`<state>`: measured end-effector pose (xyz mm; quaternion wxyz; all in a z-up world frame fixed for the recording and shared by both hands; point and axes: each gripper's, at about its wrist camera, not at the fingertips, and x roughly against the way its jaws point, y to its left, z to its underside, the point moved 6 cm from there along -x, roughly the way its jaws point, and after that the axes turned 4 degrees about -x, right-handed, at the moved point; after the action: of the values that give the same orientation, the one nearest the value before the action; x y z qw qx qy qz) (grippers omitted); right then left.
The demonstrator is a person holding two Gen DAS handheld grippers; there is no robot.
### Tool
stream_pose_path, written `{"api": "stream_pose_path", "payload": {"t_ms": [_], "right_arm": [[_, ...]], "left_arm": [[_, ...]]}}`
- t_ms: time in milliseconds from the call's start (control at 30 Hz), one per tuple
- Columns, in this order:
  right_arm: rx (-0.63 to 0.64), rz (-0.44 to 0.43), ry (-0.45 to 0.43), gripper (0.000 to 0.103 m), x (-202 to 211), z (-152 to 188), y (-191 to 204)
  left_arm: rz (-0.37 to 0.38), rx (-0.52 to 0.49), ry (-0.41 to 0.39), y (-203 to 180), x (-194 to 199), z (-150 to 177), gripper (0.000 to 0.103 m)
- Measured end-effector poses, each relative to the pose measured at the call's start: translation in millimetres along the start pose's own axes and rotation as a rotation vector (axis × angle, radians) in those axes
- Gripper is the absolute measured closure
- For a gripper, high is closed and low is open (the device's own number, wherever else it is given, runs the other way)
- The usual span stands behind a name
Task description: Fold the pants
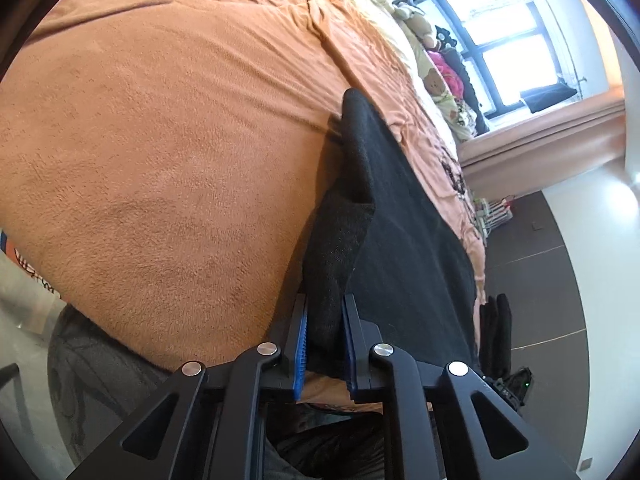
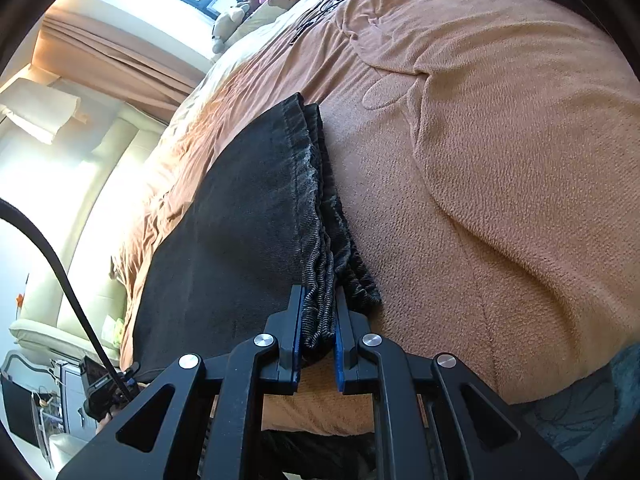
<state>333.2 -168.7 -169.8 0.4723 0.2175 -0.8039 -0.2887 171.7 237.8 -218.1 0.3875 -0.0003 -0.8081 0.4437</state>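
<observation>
Black pants (image 1: 404, 240) lie on an orange blanket (image 1: 160, 140) over the bed. In the left wrist view my left gripper (image 1: 325, 320) is shut on a bunched corner of the dark fabric, its blue pads pressing from both sides. The right wrist view shows the faded black pants (image 2: 248, 220) stretched away toward the window, with layered hems stacked along the right edge. My right gripper (image 2: 318, 312) is shut on the ribbed, gathered edge of the pants at their near corner.
Stuffed toys and pillows (image 1: 436, 76) sit at the head of the bed by a window (image 1: 504, 28). Dark floor (image 1: 540, 280) lies beside the bed. A cream sofa (image 2: 80, 280) and a black cable (image 2: 60, 272) show at the left. The orange blanket (image 2: 500, 200) is rumpled.
</observation>
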Motion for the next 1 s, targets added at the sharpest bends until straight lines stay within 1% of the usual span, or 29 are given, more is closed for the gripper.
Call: {"api": "stream_pose_path", "payload": {"t_ms": [33, 100, 167, 200, 233, 267, 333, 400, 500, 633, 700, 767, 800, 867, 1000], "right_arm": [[0.001, 0.000, 0.000, 0.094, 0, 0, 0], [-0.001, -0.001, 0.001, 0.094, 0, 1, 0], [0.003, 0.001, 0.001, 0.094, 0, 1, 0], [0.004, 0.001, 0.002, 0.094, 0, 1, 0], [0.005, 0.002, 0.003, 0.094, 0, 2, 0], [0.006, 0.002, 0.004, 0.094, 1, 2, 0], [0.008, 0.005, 0.003, 0.094, 1, 2, 0], [0.010, 0.007, 0.003, 0.094, 1, 2, -1], [0.011, 0.010, 0.001, 0.094, 2, 3, -1], [0.014, 0.015, 0.002, 0.094, 2, 3, 1], [0.013, 0.017, 0.004, 0.094, 2, 3, 0], [0.017, 0.017, 0.006, 0.094, 2, 3, 1], [0.018, 0.018, 0.006, 0.094, 2, 3, 1], [0.021, 0.022, 0.008, 0.094, 1, 3, 1], [0.032, 0.033, 0.009, 0.094, 0, 3, 3]], "left_arm": [[-0.004, -0.004, -0.002, -1, -1, -1, 0.085], [-0.025, -0.009, -0.014, 0, -3, -2, 0.076], [-0.044, -0.029, -0.035, 0, -5, -8, 0.048], [-0.053, -0.036, -0.045, 1, -7, -11, 0.044], [-0.067, -0.043, -0.052, 2, -9, -15, 0.043], [-0.078, -0.051, -0.049, 1, -12, -20, 0.043], [-0.061, -0.073, -0.025, -2, -20, -28, 0.043], [-0.076, -0.102, 0.001, -6, -30, -36, 0.043], [-0.077, -0.143, 0.028, -11, -43, -47, 0.043], [-0.116, -0.171, 0.054, -14, -58, -60, 0.043], [-0.153, -0.170, 0.068, -9, -64, -63, 0.048], [-0.174, -0.171, 0.086, -5, -68, -64, 0.055], [-0.177, -0.171, 0.087, -3, -67, -63, 0.057], [-0.198, -0.168, 0.084, 2, -67, -62, 0.065], [-0.222, -0.163, 0.075, 7, -64, -63, 0.067]]}}
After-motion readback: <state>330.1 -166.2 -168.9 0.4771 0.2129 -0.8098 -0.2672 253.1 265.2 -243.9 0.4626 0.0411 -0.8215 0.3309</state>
